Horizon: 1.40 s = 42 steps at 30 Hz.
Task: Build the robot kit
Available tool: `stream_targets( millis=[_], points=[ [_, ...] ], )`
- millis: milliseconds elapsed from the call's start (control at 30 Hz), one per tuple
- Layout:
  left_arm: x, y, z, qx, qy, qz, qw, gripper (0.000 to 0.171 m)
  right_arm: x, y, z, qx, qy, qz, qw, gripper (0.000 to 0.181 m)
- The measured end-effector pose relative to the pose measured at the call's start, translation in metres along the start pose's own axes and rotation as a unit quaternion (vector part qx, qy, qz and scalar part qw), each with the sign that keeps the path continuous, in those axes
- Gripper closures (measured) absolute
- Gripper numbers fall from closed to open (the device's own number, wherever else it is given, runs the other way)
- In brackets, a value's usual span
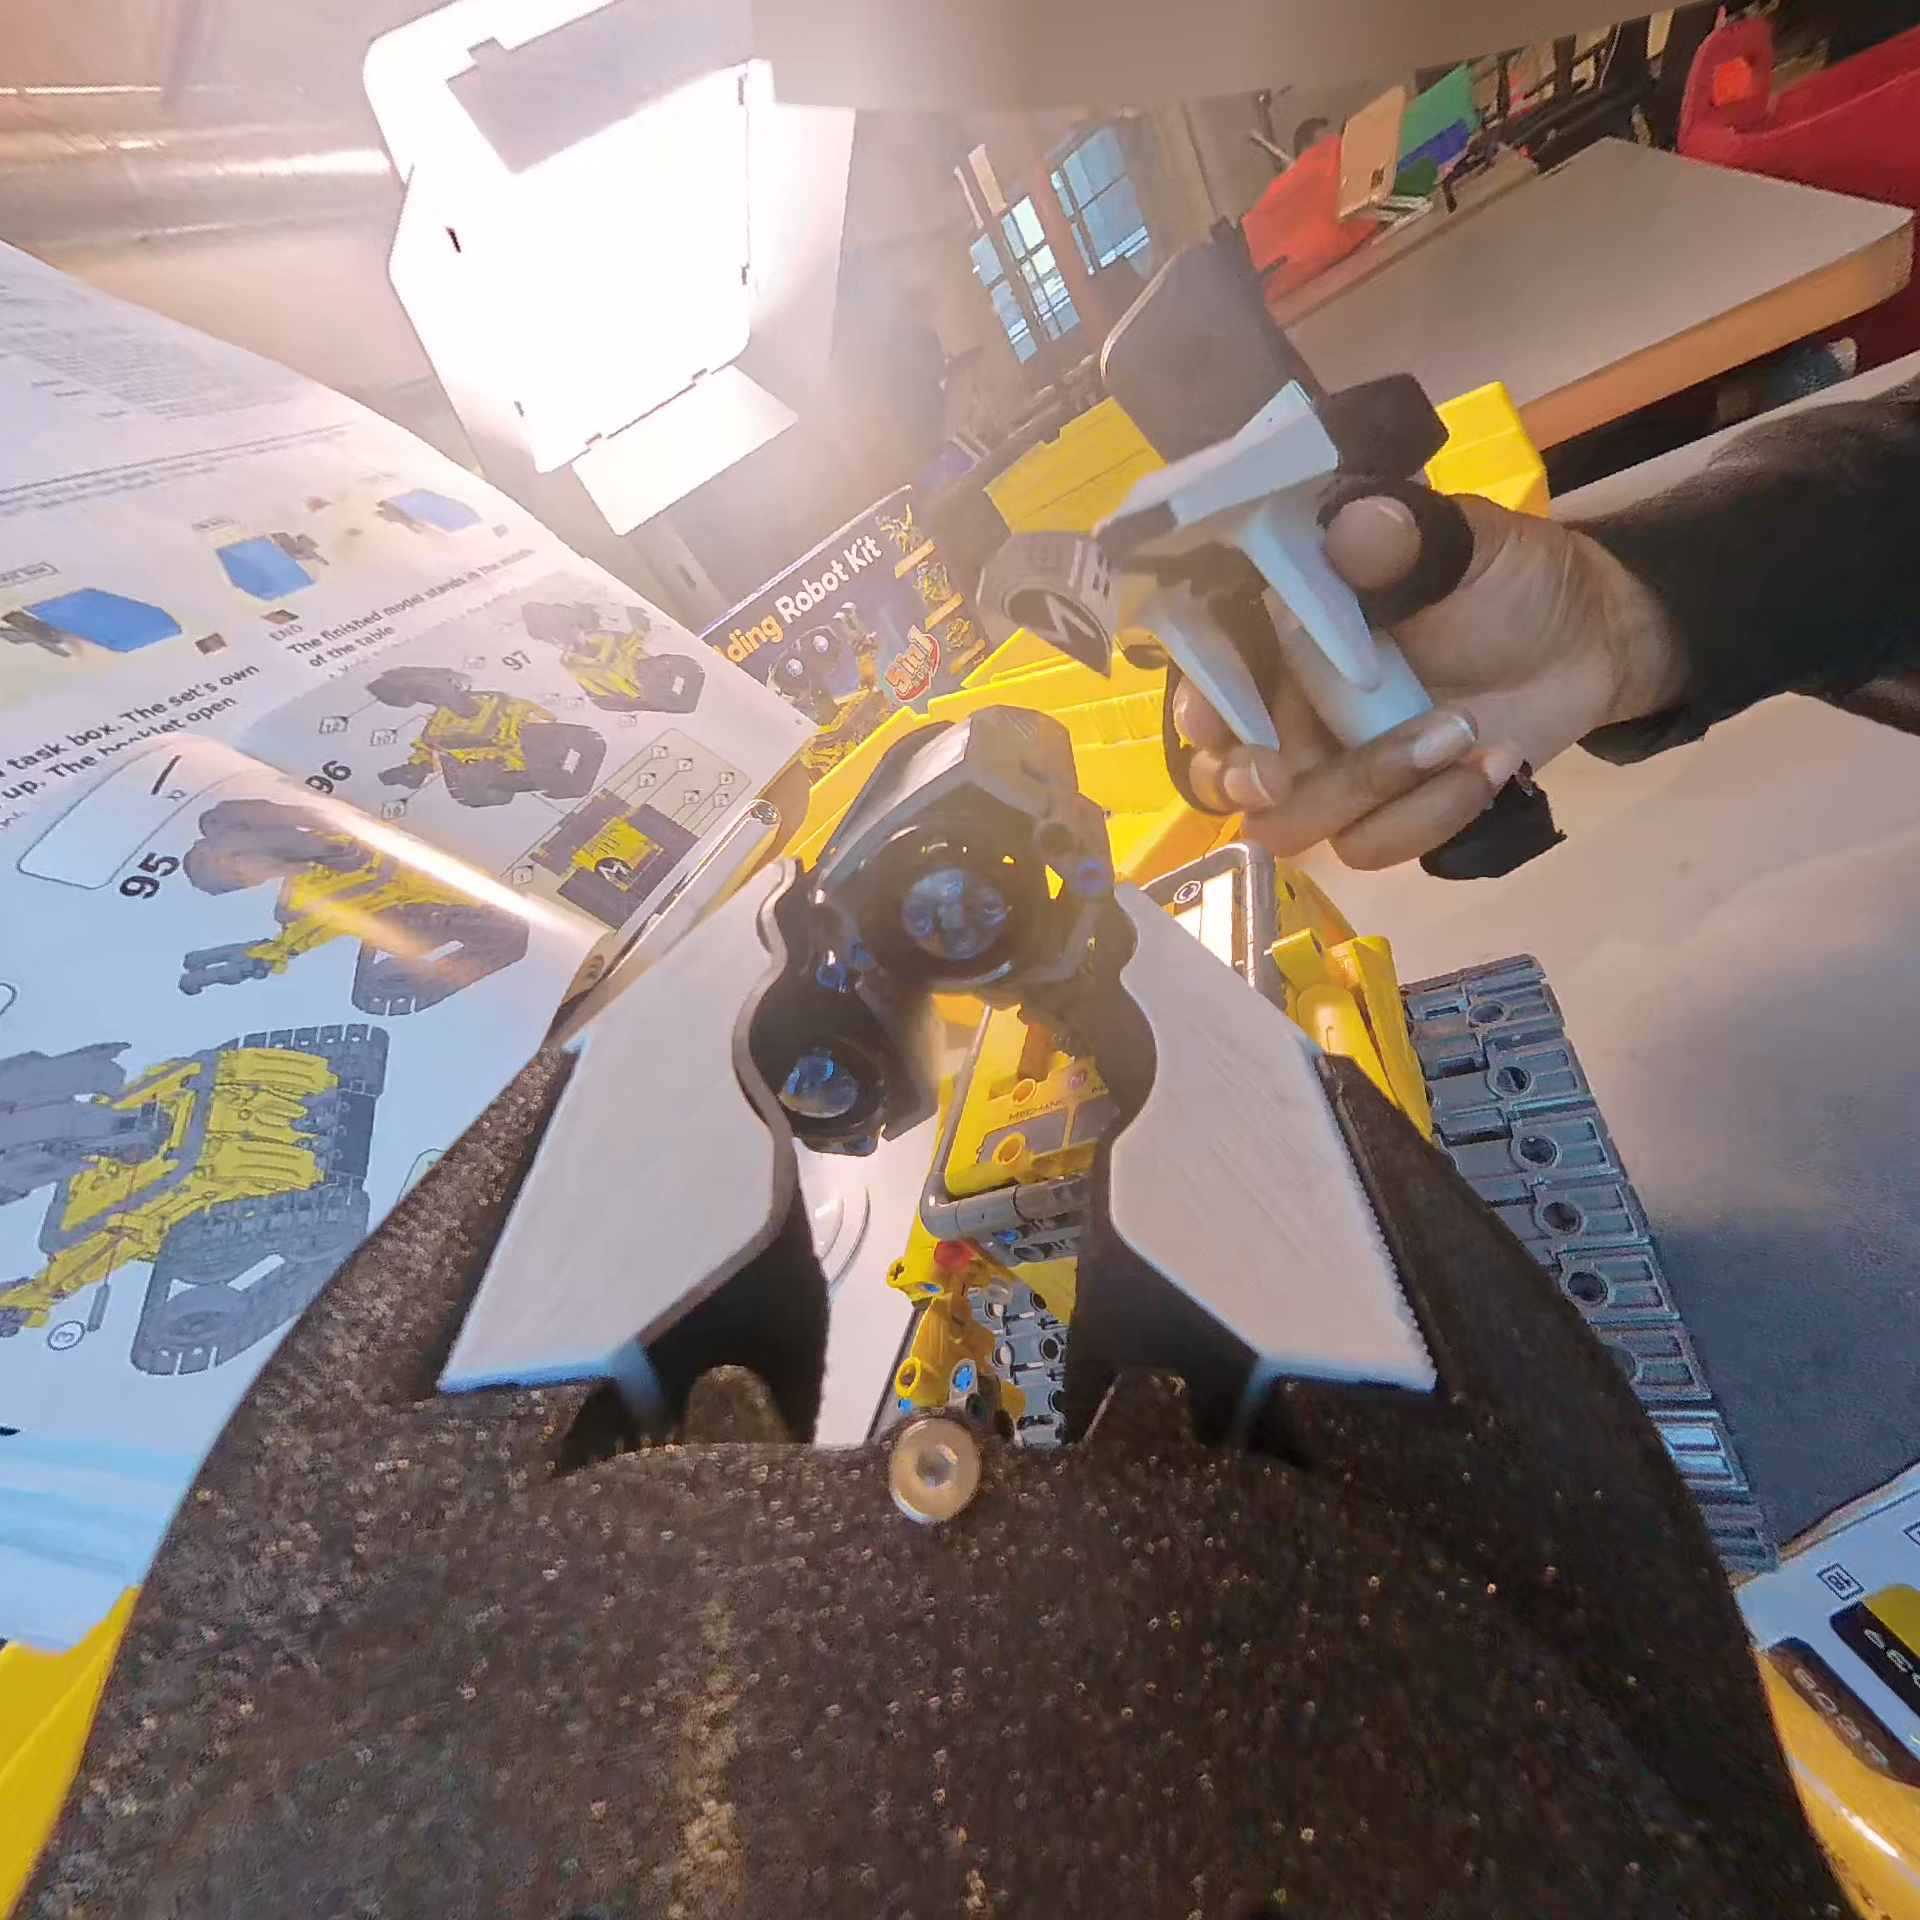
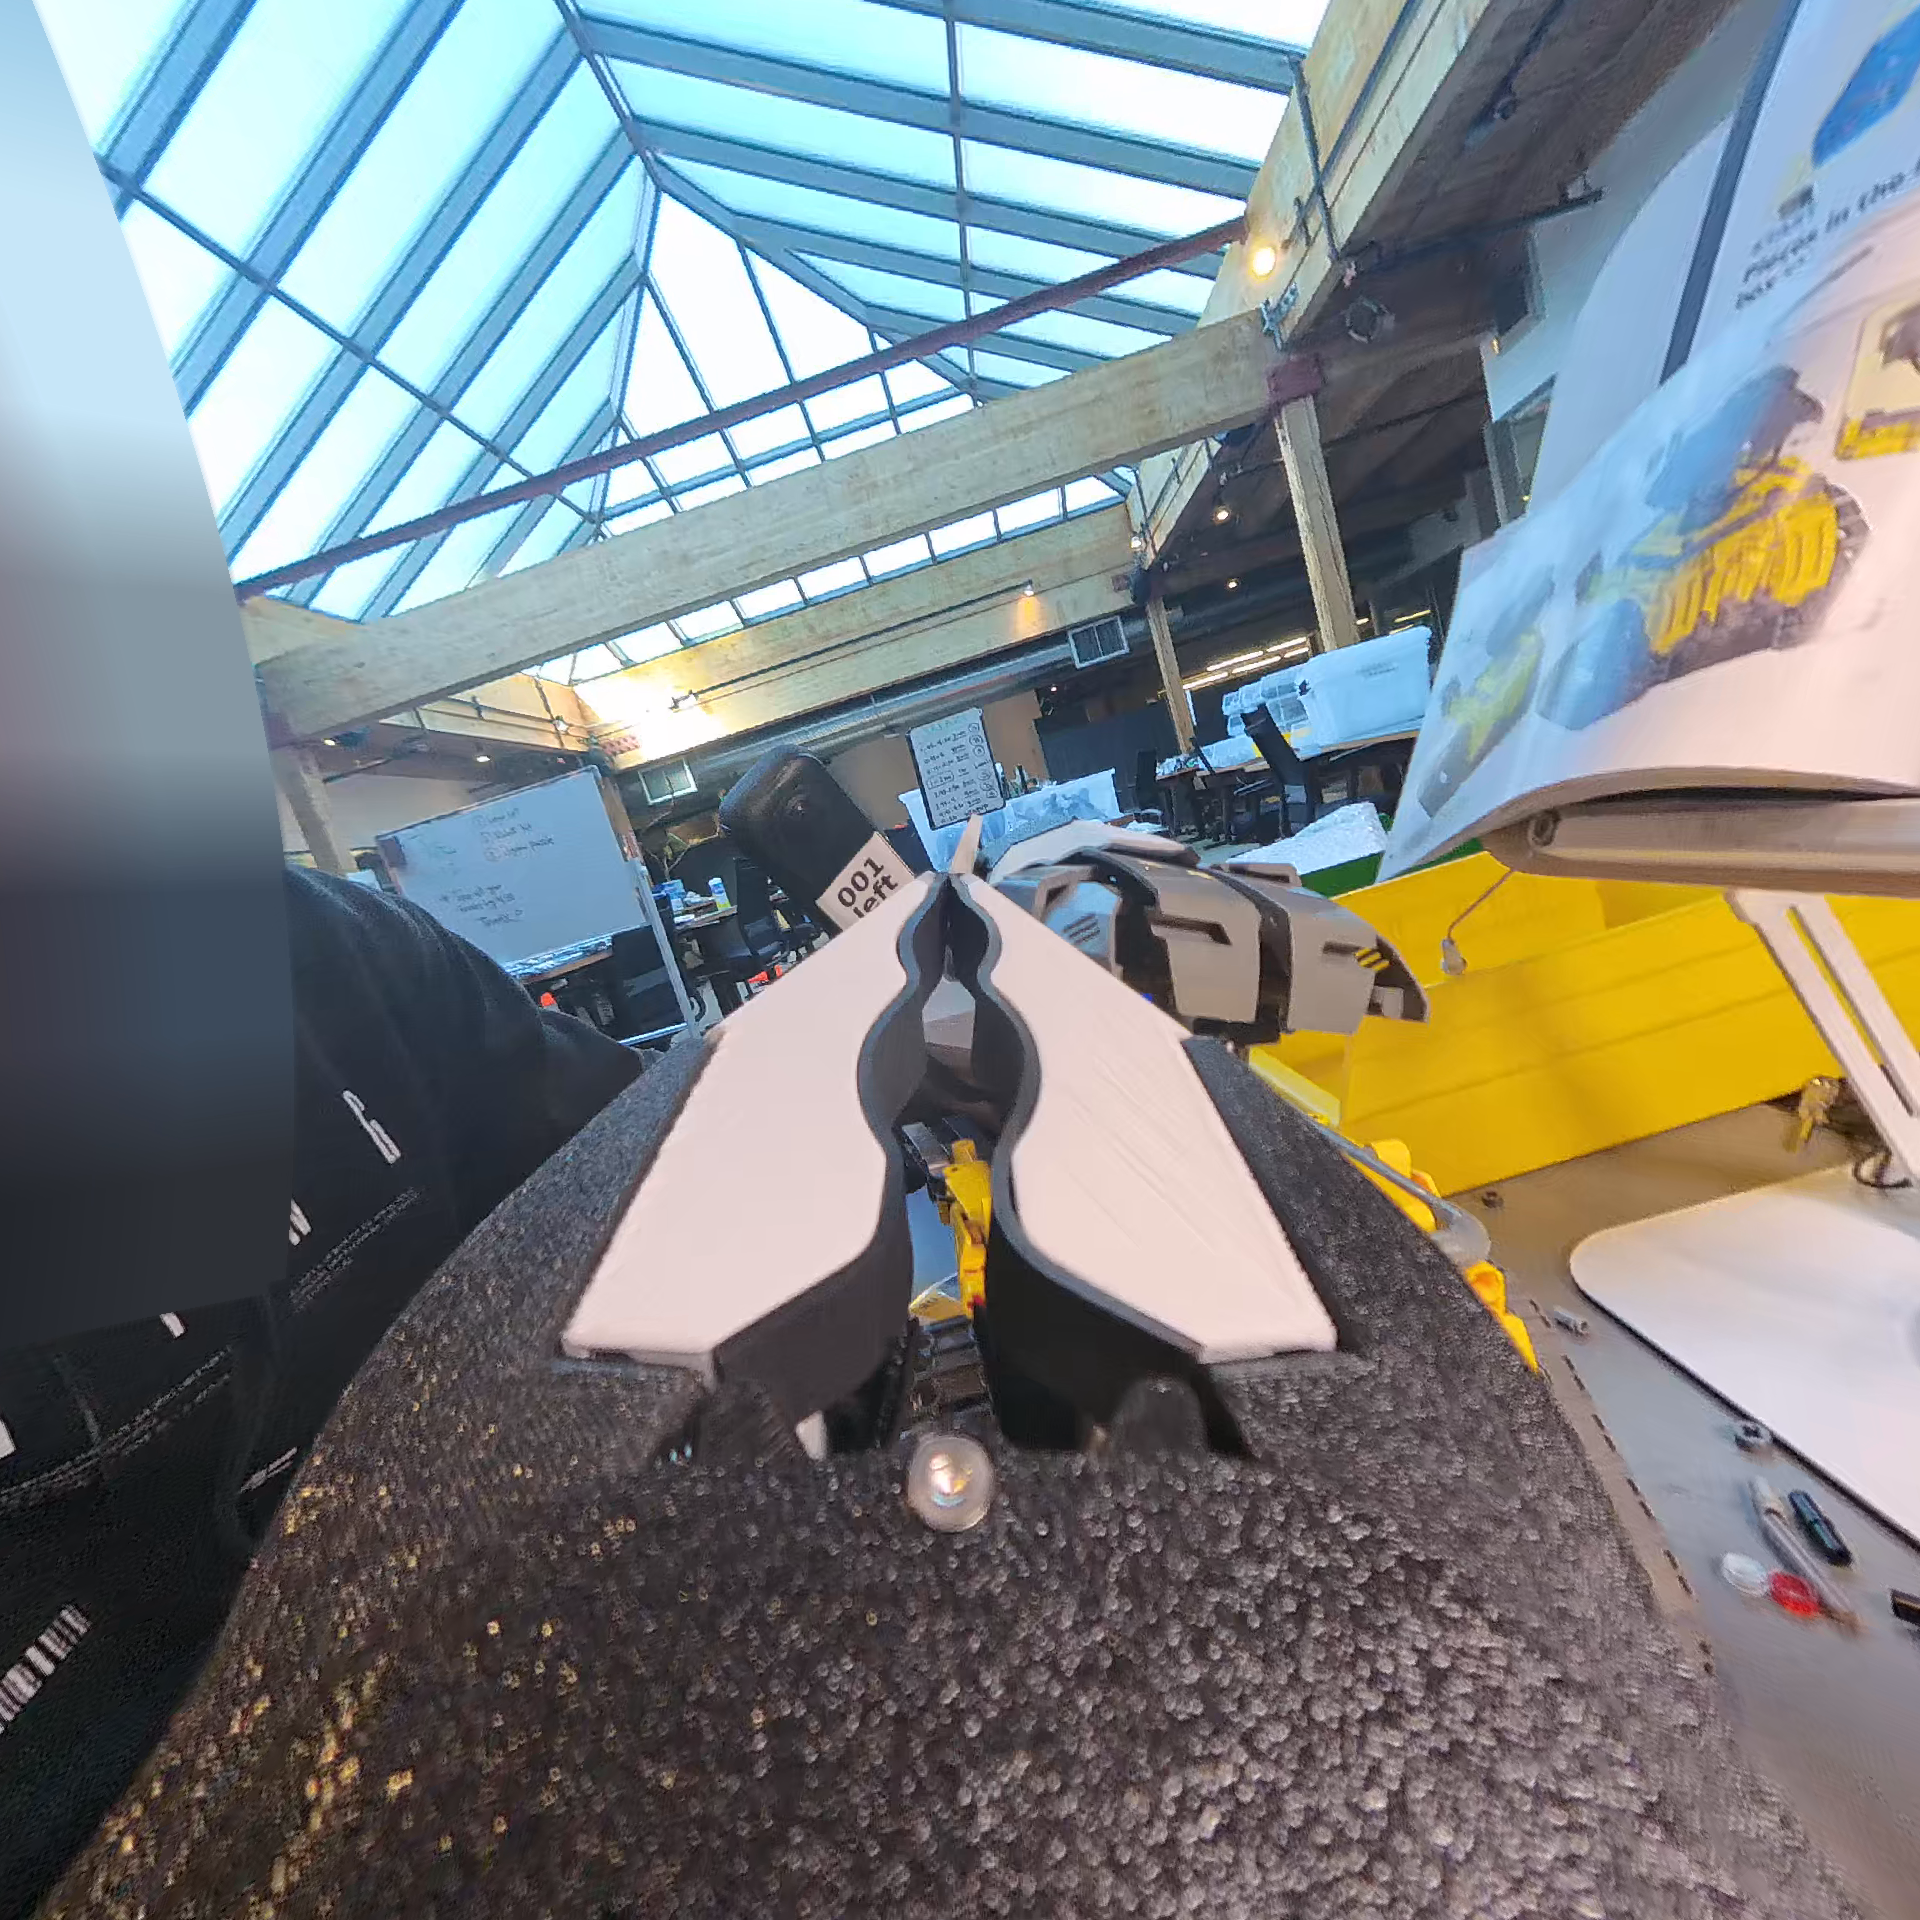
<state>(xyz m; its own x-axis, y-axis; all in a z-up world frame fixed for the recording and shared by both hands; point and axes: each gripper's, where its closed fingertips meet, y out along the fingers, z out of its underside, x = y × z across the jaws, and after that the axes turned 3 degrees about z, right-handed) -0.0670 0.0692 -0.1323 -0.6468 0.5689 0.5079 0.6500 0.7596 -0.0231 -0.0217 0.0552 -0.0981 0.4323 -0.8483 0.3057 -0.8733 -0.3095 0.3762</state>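
Hold the left hand-held gripper (image 1: 951,883) clenched as it is, one finger on each flank of the dark grey two-lens head (image 1: 966,790) at the top of the yellow tracked model (image 1: 1039,1122). Press on the solid housing, not on the round lenses (image 1: 951,914), and squeeze only as hard as contact on both sides needs; judging by the small pins and thin yellow links below, expect the joints under the head to give way before the head itself does. Avoid twisting the wrist, since any turn goes straight into the neck of the model.

Bring the right hand-held gripper (image 2: 951,883) in with its tips pinched together, nothing visible between them, just beside the head and above the model. Steady it from the hand (image 1: 1455,665) on its white handle, up and to the right of the model. Mind the gap between the two tools: close enough to knock.

Watch the grey track (image 1: 1538,1143) on the model's right side, resting on the counter (image 1: 1714,1039); use it as the check that the model sits flat. Glance at the open instruction booklet (image 1: 312,831), propped to the model's left, and leave the yellow bin (image 2: 1558,997) behind the model alone.
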Motion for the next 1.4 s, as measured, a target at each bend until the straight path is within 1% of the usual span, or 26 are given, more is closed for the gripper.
stream_targets(
  millis=[133,400,567,933,1067,1233,1400],
  points=[
    [0.002,-0.001,0.001,-0.006,-0.006,0.0,1.0,0.118,-0.009,0.001,0.004,-0.002,0.011,0.012,1.0,0.181],
    [0.003,-0.001,0.002,-0.009,-0.007,0.0,1.0,0.118,-0.013,-0.001,0.003,-0.011,0.02,0.014,1.0,0.181],
    [0.003,-0.002,0.002,-0.011,-0.009,0.0,1.0,0.119,-0.007,0.003,0.006,0.002,0.012,0.008,1.0,0.181],
    [0.004,-0.003,0.002,-0.013,-0.012,0.0,1.0,0.118,-0.015,0.004,0.007,0.016,-0.005,0.043,0.999,0.181],
    [0.004,-0.003,0.002,-0.013,-0.013,-0.001,1.0,0.118,-0.011,0.006,0.01,0.027,-0.003,0.036,0.999,0.181],
    [0.004,-0.003,0.002,-0.013,-0.013,0.0,1.0,0.118,0.01,0.013,0.006,0.024,-0.016,-0.002,1.0,0.181],
    [0.003,-0.003,0.002,-0.015,-0.014,0.002,1.0,0.118,-0.002,0.011,0.008,0.022,-0.015,0.027,0.999,0.181]
  ],
)
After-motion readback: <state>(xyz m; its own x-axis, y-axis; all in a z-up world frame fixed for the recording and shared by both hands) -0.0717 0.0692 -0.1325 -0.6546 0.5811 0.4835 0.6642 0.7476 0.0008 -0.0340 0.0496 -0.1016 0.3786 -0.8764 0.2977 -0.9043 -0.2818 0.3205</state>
